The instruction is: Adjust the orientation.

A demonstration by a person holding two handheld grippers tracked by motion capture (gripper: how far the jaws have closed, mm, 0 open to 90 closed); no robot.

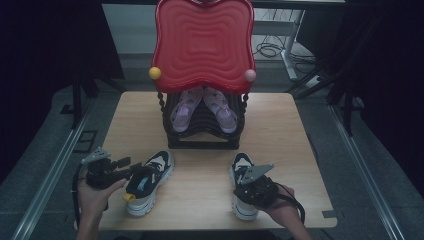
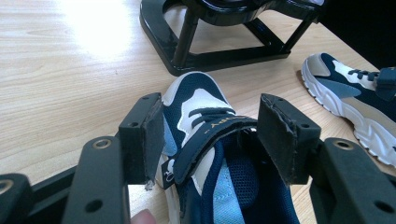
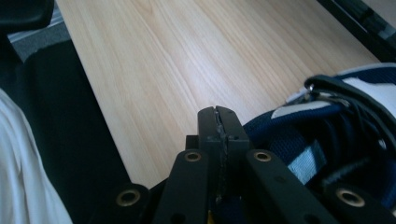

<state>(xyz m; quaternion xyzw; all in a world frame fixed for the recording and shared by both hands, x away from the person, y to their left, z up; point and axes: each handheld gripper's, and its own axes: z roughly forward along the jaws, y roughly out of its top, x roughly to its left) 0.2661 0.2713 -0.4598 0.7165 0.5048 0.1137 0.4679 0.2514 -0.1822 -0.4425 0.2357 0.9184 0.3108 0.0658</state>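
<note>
Two navy-and-white sneakers on a pale wooden table (image 1: 280,130), in the lower half of the high view. Left sneaker (image 1: 148,181) at lower left of centre, long axis running from the near edge up toward the rack, toe tilted slightly right of straight up. Right sneaker (image 1: 243,186) at lower right of centre, long axis nearly vertical in the frame, toe up toward the rack, heel close to the table's near edge. Left gripper (image 2: 211,140) with jaws wide, straddling the left sneaker's upper at the strap, pads on either side of it; contact of the pads with the shoe not certain. Right gripper (image 3: 218,122) with jaws pressed together and nothing visible between them, just beside the right sneaker's collar; in the high view sitting over that shoe's heel end. Beyond the sneakers, at table centre, a black shoe rack (image 1: 202,131) holding a pair of lilac sandals (image 1: 202,109), under a red wavy-edged tray (image 1: 203,42) with a yellow ball (image 1: 155,73) and a pink ball (image 1: 250,75) at its lower corners. Grey floor around the table, dark curtains on both sides, cables at upper right. Gold lettering on the left sneaker's strap, too small to read.
</note>
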